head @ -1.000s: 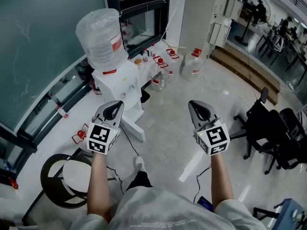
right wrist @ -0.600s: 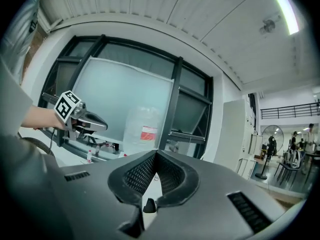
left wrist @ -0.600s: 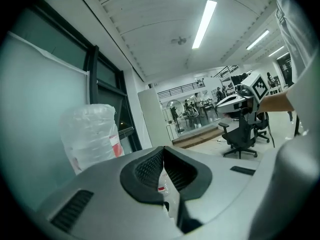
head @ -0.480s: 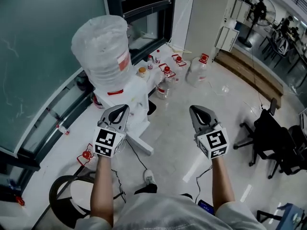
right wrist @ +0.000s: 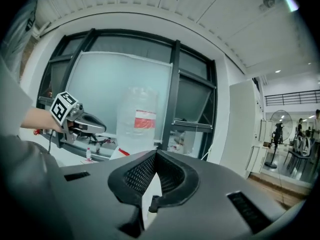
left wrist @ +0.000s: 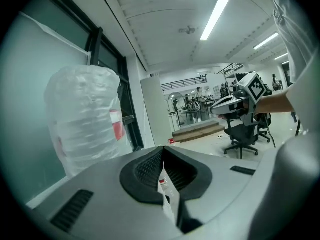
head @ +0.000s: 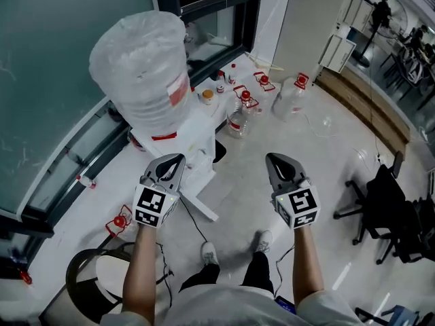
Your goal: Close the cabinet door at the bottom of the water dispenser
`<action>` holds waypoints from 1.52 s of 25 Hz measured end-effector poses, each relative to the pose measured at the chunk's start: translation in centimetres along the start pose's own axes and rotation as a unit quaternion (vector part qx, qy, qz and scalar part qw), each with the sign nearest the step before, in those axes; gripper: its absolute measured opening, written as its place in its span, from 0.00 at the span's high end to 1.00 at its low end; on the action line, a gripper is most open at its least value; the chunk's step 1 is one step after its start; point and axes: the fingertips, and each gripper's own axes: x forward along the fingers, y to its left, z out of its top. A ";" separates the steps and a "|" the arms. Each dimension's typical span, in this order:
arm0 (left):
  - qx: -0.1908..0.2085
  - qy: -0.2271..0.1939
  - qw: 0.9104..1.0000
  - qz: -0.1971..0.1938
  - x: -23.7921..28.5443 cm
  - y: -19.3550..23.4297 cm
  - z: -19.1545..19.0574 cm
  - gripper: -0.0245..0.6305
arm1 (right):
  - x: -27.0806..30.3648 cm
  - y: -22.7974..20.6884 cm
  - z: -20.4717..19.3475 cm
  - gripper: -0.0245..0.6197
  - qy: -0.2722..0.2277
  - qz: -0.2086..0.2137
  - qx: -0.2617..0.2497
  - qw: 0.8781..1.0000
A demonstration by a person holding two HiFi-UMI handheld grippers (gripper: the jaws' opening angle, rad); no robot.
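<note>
White water dispenser (head: 178, 133) with a clear bottle (head: 139, 66) on top stands by the glass wall, ahead-left of both grippers. Its bottom cabinet door (head: 201, 206) juts out open at floor level, below the left gripper (head: 175, 159) in the head view. Left gripper and right gripper (head: 272, 156): jaws pressed together, nothing between them, both held in the air.

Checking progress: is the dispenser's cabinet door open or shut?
Open: the door juts out at an angle from the dispenser base.
</note>
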 end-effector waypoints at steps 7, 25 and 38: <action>-0.051 0.026 0.997 0.044 4.7 -1.5 -3.2 0.93 | 3.8 -2.8 -3.3 0.92 -0.002 0.080 -0.004 0.997; -0.164 0.114 0.971 0.134 7.4 -7.3 -19.3 0.93 | 10.0 -1.1 -18.3 0.92 0.077 0.232 -0.008 0.970; -0.238 0.188 0.948 0.093 7.1 -12.9 -43.0 0.78 | 11.3 5.5 -37.9 0.92 0.145 0.177 0.036 0.973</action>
